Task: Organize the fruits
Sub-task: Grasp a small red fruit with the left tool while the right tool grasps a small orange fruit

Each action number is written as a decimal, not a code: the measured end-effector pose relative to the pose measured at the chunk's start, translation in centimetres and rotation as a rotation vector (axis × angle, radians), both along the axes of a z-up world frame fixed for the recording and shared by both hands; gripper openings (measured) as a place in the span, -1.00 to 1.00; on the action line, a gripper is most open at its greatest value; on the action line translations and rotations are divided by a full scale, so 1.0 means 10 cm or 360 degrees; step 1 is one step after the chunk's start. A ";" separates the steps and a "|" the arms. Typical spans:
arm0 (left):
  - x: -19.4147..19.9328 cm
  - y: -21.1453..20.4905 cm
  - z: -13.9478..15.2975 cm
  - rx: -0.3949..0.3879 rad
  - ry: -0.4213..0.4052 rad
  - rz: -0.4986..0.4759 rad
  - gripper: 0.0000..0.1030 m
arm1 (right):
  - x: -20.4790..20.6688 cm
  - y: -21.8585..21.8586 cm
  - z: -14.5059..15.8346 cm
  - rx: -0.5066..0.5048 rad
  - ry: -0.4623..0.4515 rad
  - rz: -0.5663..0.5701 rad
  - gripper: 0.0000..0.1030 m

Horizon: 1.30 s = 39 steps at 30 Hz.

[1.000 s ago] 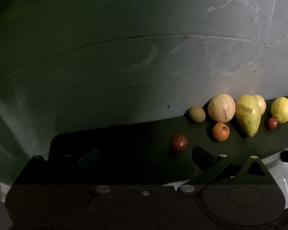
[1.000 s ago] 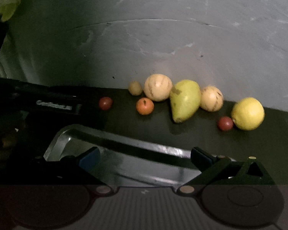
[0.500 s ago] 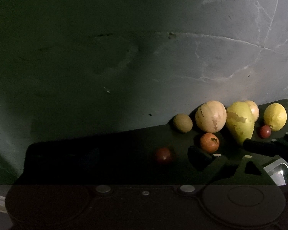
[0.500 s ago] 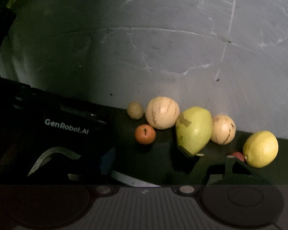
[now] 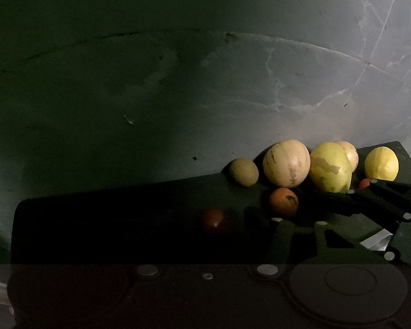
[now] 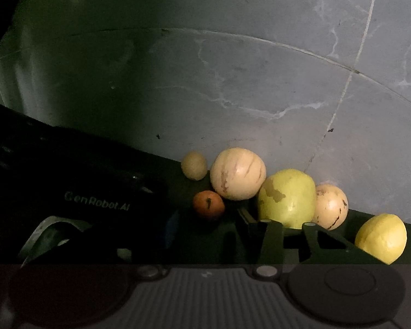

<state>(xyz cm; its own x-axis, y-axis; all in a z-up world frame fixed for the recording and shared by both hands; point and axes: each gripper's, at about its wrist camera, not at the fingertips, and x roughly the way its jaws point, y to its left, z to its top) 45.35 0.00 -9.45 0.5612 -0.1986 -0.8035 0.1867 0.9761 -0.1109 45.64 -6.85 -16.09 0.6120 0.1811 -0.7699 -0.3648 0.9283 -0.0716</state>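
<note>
Two grippers reach over a dark mat [image 5: 123, 227]. Right gripper [image 6: 213, 227] is spread wide and empty, its right finger [image 6: 271, 233] just before the green pear [image 6: 287, 200]. Left gripper's [image 5: 156, 224] opening is too dark to tell. Behind, melons and a lemon [image 6: 380, 238] line the wall.

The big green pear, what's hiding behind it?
Behind the big green pear sits a pale striped melon, pressed against the grey wall. The pear covers the melon's left side, so that part cannot be seen.
</note>
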 end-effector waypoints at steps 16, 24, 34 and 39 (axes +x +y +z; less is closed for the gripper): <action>0.07 -0.04 -0.09 -0.0024 0.0035 -0.0003 -0.52 | 0.06 0.02 -0.01 0.0002 0.0016 0.0017 -0.39; 0.02 -0.05 -0.05 -0.0031 0.0015 -0.0004 -0.52 | 0.02 -0.03 0.01 0.0023 -0.0004 0.0016 -0.40; -0.11 -0.03 0.02 -0.0043 -0.0006 0.0004 -0.52 | -0.17 -0.07 0.13 0.0043 -0.0030 -0.0004 -0.40; -0.20 -0.02 0.05 -0.0054 -0.0013 0.0012 -0.52 | -0.33 -0.09 0.18 0.0050 -0.0035 -0.0011 -0.40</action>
